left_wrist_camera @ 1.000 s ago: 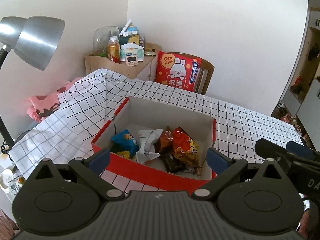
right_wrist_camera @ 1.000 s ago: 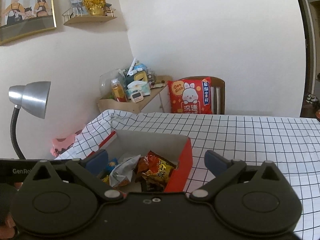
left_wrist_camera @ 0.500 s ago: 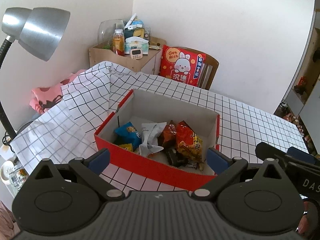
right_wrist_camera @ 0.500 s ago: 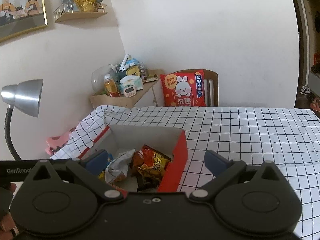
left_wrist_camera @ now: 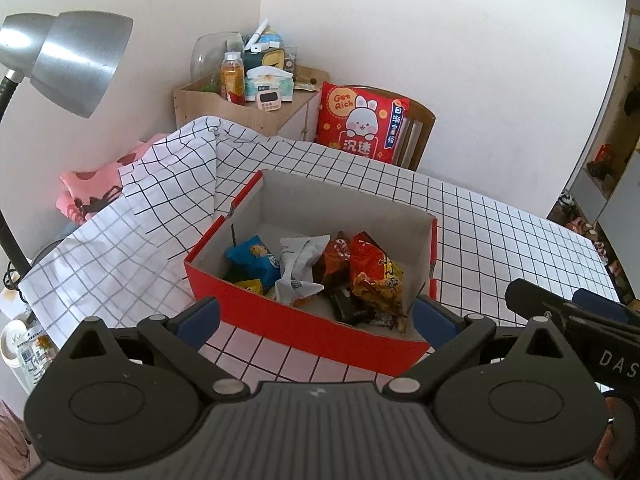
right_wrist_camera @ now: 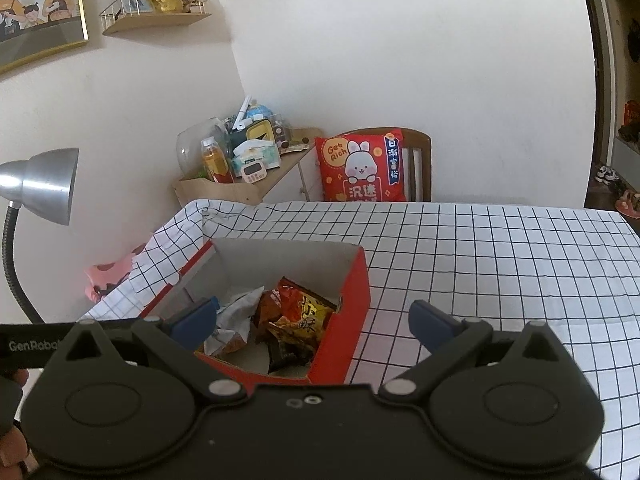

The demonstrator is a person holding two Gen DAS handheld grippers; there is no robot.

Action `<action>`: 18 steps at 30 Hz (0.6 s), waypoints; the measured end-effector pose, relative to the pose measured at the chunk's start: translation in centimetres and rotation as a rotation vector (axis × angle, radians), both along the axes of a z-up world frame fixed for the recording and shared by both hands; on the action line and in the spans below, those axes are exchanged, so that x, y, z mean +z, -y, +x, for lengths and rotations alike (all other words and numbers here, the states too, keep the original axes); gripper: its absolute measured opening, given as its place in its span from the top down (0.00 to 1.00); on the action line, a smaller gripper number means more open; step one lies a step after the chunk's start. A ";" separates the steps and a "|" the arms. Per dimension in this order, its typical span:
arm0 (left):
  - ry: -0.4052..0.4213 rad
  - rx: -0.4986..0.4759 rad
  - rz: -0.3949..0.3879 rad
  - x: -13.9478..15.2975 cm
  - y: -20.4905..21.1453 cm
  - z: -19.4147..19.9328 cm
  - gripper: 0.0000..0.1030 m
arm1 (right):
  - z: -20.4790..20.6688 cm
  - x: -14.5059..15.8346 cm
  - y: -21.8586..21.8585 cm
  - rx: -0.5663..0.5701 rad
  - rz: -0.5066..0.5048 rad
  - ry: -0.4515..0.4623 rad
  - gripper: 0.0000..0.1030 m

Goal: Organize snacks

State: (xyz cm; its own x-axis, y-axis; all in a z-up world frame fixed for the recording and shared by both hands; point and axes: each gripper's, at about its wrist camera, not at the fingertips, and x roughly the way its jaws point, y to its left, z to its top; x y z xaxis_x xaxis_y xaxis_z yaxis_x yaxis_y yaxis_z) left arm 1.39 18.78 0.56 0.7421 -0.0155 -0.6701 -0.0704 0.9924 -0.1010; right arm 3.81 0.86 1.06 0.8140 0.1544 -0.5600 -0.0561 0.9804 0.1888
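Several snack packs (left_wrist_camera: 316, 276) lie heaped in the red box (left_wrist_camera: 304, 326) at centre frame on the checked bench (left_wrist_camera: 500, 236). My left gripper (left_wrist_camera: 316, 314) and right gripper (right_wrist_camera: 314, 318) hang spread and empty before it; packing looks done, or emptying is due.

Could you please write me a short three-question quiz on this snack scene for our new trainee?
1. True or false: the left tongs hold a snack packet.
2. Multiple choice: the snacks lie in (A) a wicker basket, (B) the red box, (C) a glass bowl.
3. Short answer: which packet lies directly between the blue packet and the dark orange-brown packet?

Key
1. False: both the left and the right tongs are open and hold nothing.
2. B.
3. The white crinkled packet.
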 end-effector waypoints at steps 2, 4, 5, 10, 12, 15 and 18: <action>-0.001 0.000 0.001 0.0 0.1 0.0 0.00 | 0.0 0.0 0.0 -0.003 -0.004 0.000 0.00; 0.000 0.000 0.001 0.0 0.1 -0.1 0.00 | 0.0 0.0 0.0 -0.003 -0.003 0.001 0.00; 0.001 0.001 0.002 0.0 0.1 0.0 0.00 | -0.1 0.0 0.0 -0.003 -0.004 0.002 0.00; 0.025 0.000 0.018 0.4 0.2 -0.3 0.00 | -0.3 0.1 -0.1 -0.008 -0.014 0.019 0.00; 0.033 0.002 0.022 0.5 0.2 -0.3 0.00 | -0.4 0.3 -0.1 -0.018 -0.023 0.029 0.00; 0.036 0.001 0.025 0.6 0.2 -0.4 0.00 | -0.6 0.4 -0.1 -0.024 -0.034 0.042 0.00; 0.033 -0.001 0.024 0.6 0.2 -0.4 0.00 | -0.6 0.5 -0.2 -0.024 -0.050 0.045 0.00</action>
